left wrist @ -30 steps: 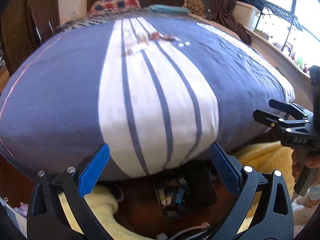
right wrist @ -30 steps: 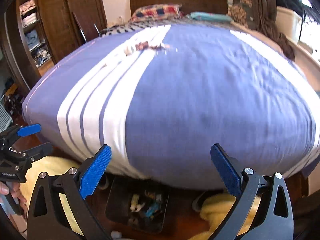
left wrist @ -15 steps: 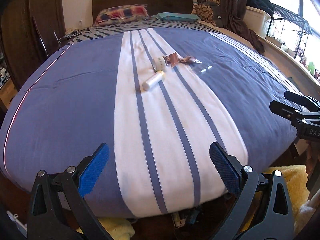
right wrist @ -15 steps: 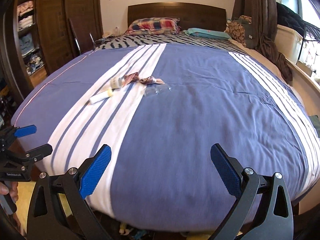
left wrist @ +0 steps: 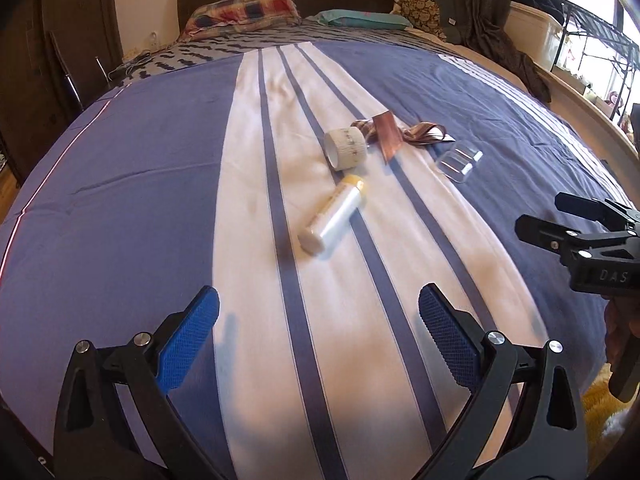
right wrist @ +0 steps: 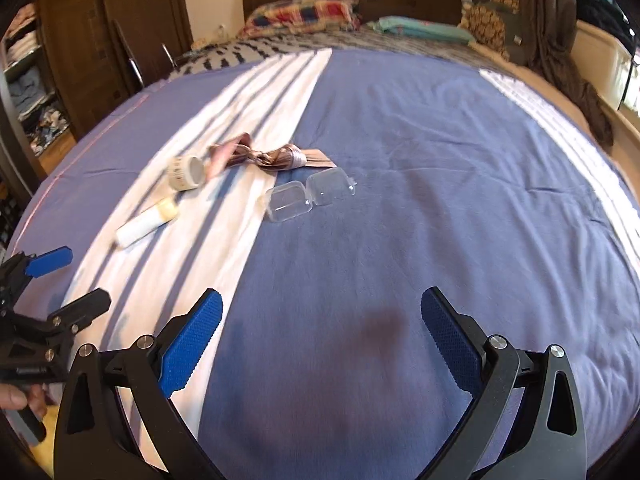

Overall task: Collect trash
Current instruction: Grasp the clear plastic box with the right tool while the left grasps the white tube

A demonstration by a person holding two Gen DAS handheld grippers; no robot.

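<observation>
Trash lies on the bed (left wrist: 160,168): tube (left wrist: 334,214), tape roll (left wrist: 346,148), wrappers (left wrist: 400,134), clear case (right wrist: 310,196). Both tongs, left (left wrist: 319,334) and right (right wrist: 322,334), hover released; the approach comes next.

In the left wrist view the right hand-held gripper (left wrist: 536,216) runs off the right edge, its handle and the hand (left wrist: 618,336) holding it mostly cut away. The brown wrapper (right wrist: 260,156) is smeared by motion blur in the right wrist view. Printing on the white tape roll (left wrist: 346,148) is too small to read.
</observation>
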